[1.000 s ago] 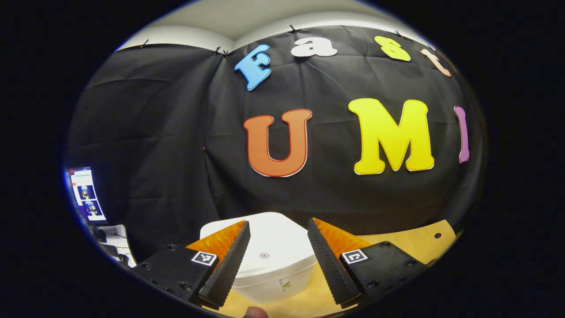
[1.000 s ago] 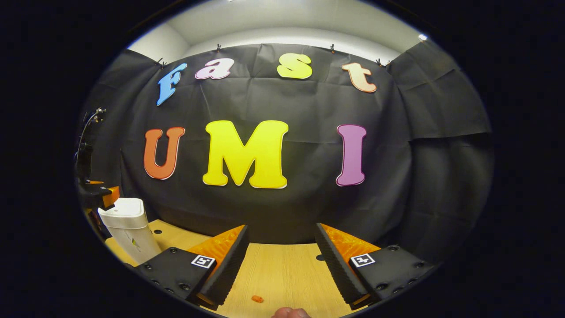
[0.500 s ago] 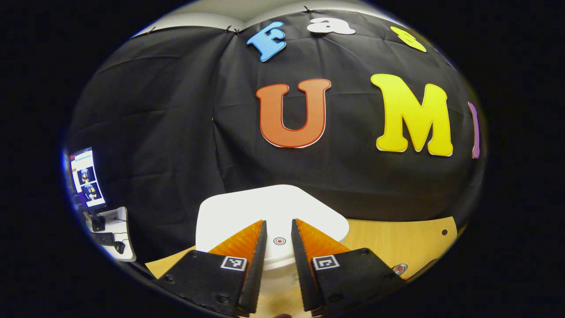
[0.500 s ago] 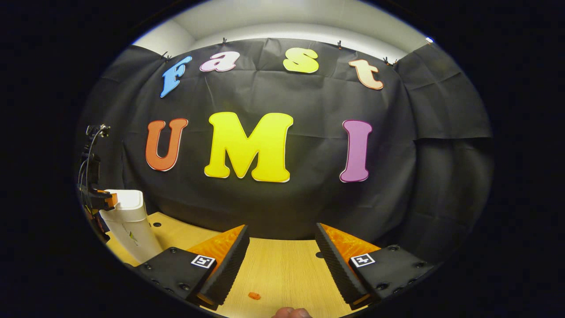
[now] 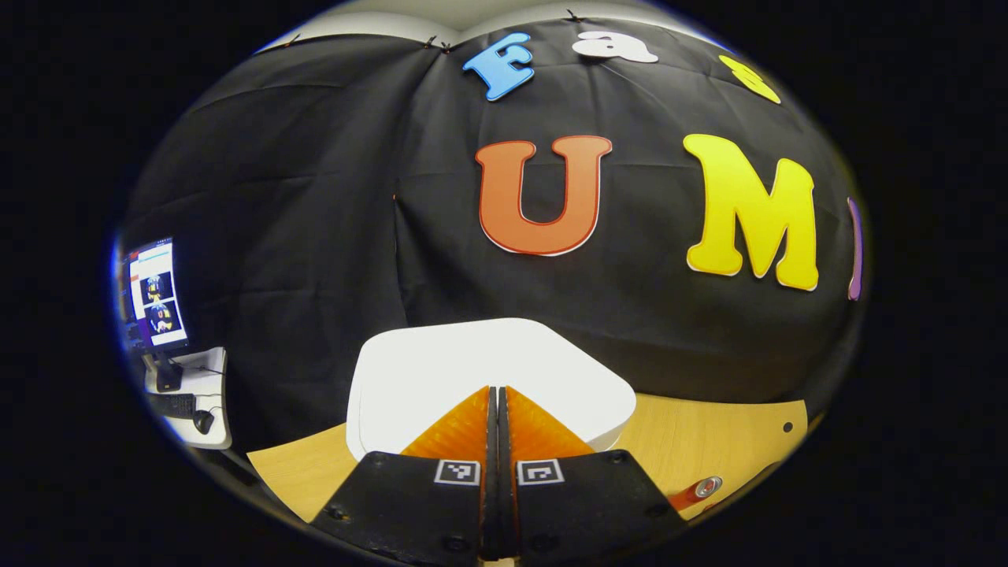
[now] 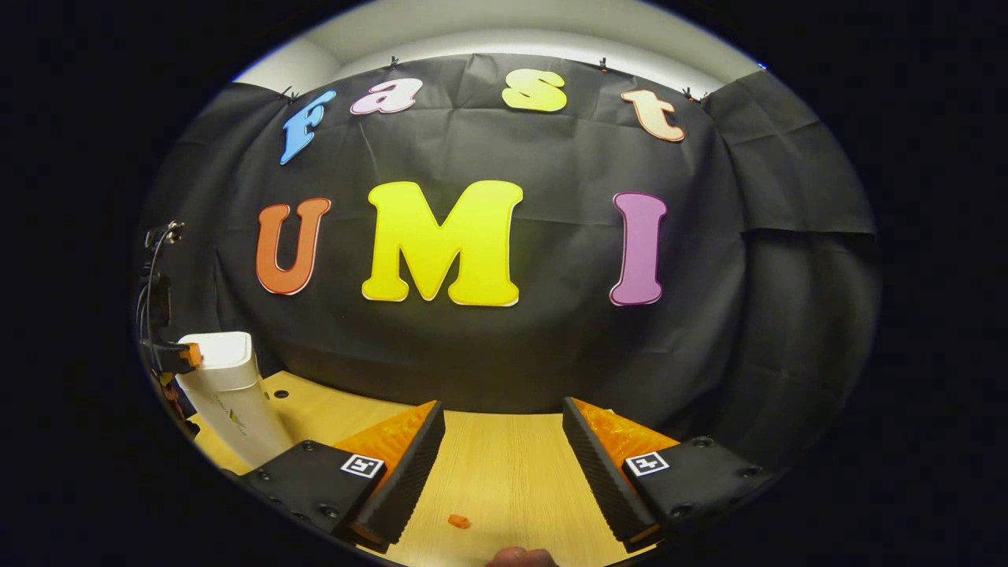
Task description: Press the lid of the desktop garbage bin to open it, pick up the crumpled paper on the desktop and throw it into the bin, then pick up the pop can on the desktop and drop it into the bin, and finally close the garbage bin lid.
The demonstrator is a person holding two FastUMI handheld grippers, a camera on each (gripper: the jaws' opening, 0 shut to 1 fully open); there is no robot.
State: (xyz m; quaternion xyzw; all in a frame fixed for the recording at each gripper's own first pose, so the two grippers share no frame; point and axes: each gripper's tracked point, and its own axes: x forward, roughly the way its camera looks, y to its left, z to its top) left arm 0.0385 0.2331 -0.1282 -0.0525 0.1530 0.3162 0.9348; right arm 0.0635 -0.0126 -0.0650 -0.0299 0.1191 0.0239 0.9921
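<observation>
Left claw (image 5: 498, 390): its two fingers are pressed together, nothing between them; the joined tips sit over the near part of the bin lid, close above it or on it, contact cannot be told.
Left claw pose: aimed forward and somewhat down, centred on the lid, with the booth wall rising behind.
Left claw in the right gripper view (image 6: 187, 356): at the far left edge, level with the top of the bin, its tip right at the lid's left rim.
Right claw (image 6: 504, 417): fingers well apart, nothing held, hanging above the bare middle of the table.
Right claw pose: pointing forward toward the wall, roughly level, well apart from the bin.
Garbage bin (image 6: 232, 398): white, upright, standing on the left part of the table near the wall.
Bin lid (image 5: 441, 366): white, flat, down on the bin.
Pop can (image 5: 697, 492): lies on the table at the right of the bin, its round end showing beside the left claw's body.
Table (image 6: 504, 480): light wood, with small dark holes near the bin.
Orange scrap (image 6: 458, 520): small bit on the table between the right claw's fingers.
Monitor (image 5: 156, 293): lit, on a side desk at the far left.
Crumpled paper: cannot tell where it is.
</observation>
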